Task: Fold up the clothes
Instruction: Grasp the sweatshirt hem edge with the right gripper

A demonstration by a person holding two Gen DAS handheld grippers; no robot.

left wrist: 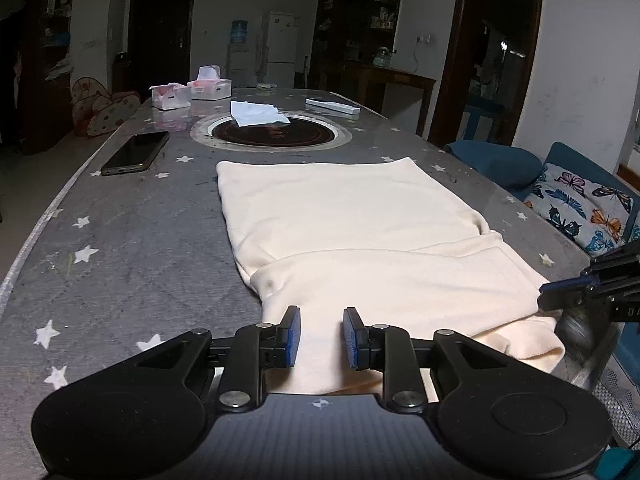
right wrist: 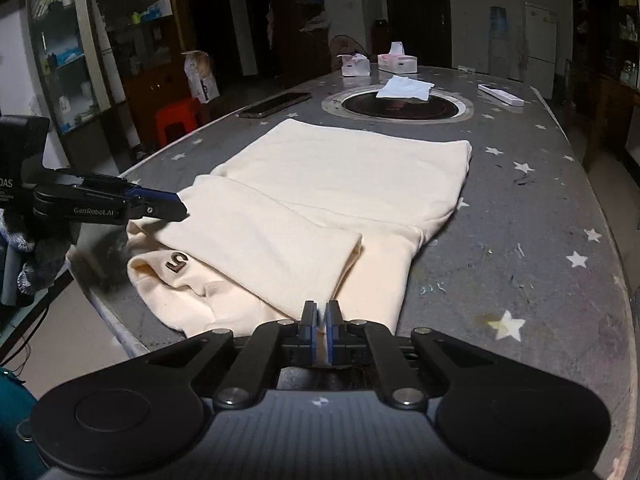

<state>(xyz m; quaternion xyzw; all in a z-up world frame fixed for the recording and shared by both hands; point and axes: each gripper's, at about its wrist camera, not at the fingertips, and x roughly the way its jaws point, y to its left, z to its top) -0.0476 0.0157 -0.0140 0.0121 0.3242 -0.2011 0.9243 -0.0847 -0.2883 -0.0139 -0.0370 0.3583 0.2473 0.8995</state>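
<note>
A cream garment [left wrist: 360,216] [right wrist: 340,184] lies flat on the grey star-patterned table [left wrist: 140,240], one part folded over its near end. A dark "5" mark [right wrist: 177,261] shows on a near fold. My left gripper [left wrist: 322,332] hovers over the garment's near edge with its blue pads apart; cloth lies under the gap and nothing is pinched. From the right wrist view it [right wrist: 176,206] sits at the garment's left corner. My right gripper [right wrist: 321,316] is shut on a pinch of the garment's near edge, a sliver of cloth showing between the pads. It [left wrist: 544,296] enters the left wrist view at the right edge.
A phone [left wrist: 136,152] lies far left on the table. Beyond the garment is a round dark inset [left wrist: 272,134] with a white tissue [left wrist: 256,114] on it, then two tissue boxes [left wrist: 210,88] and a white remote [left wrist: 332,106]. A blue sofa with a butterfly cushion [left wrist: 580,208] stands right of the table.
</note>
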